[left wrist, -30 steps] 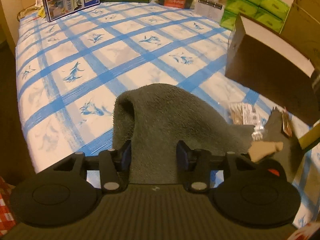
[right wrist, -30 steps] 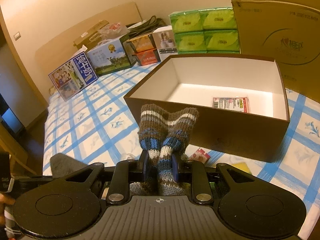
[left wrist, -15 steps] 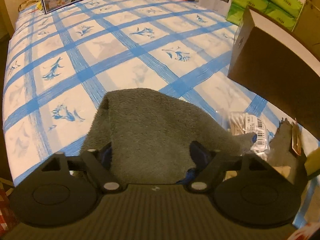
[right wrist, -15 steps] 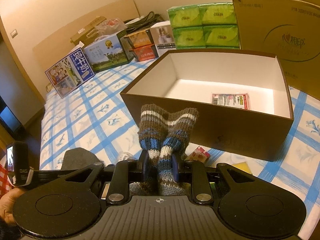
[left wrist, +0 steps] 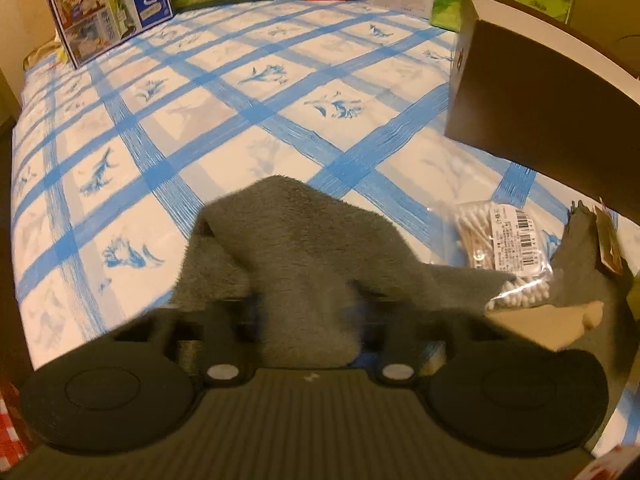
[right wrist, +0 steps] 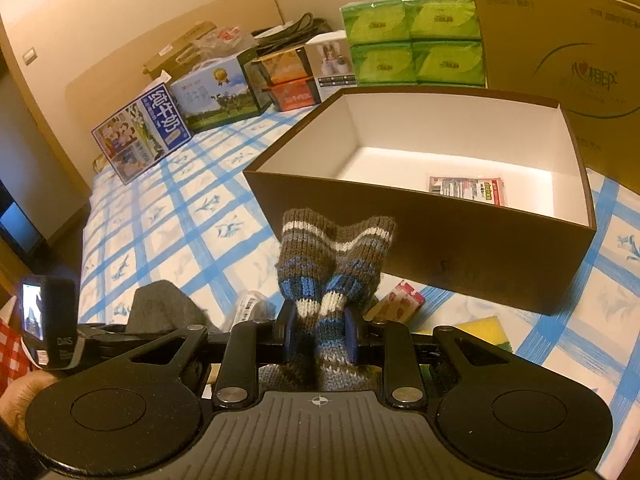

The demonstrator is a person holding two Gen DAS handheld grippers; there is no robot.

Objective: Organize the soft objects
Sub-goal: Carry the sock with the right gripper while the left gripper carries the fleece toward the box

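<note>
The left gripper (left wrist: 308, 316) is positioned over a grey fleece cloth (left wrist: 296, 248) lying on the blue-checked bed sheet (left wrist: 248, 120), close to the sheet's near edge. Its jaws have just been closing, and a raised fold of the cloth stands between them; the picture is blurred at the fingers, so whether the pads press on the fabric cannot be told. The rest of the cloth spreads forward and to the right of the jaws, one corner reaching a clear bag of cotton swabs (left wrist: 500, 248) that lies toward the near right part of the sheet. The right gripper (right wrist: 322, 334) holds a striped knit sock (right wrist: 334, 256) in brown, blue and white: the blue pads (right wrist: 289, 332) pinch the knit from both sides at its narrow middle, the upper part fans out above the jaws, and the lower part hangs below them. The sock is off the sheet, in front of the near wall of an open brown box (right wrist: 460, 240) with a white interior, which stands on the right part of the sheet. A flat printed packet (right wrist: 466, 190) lies on the box floor.
</note>
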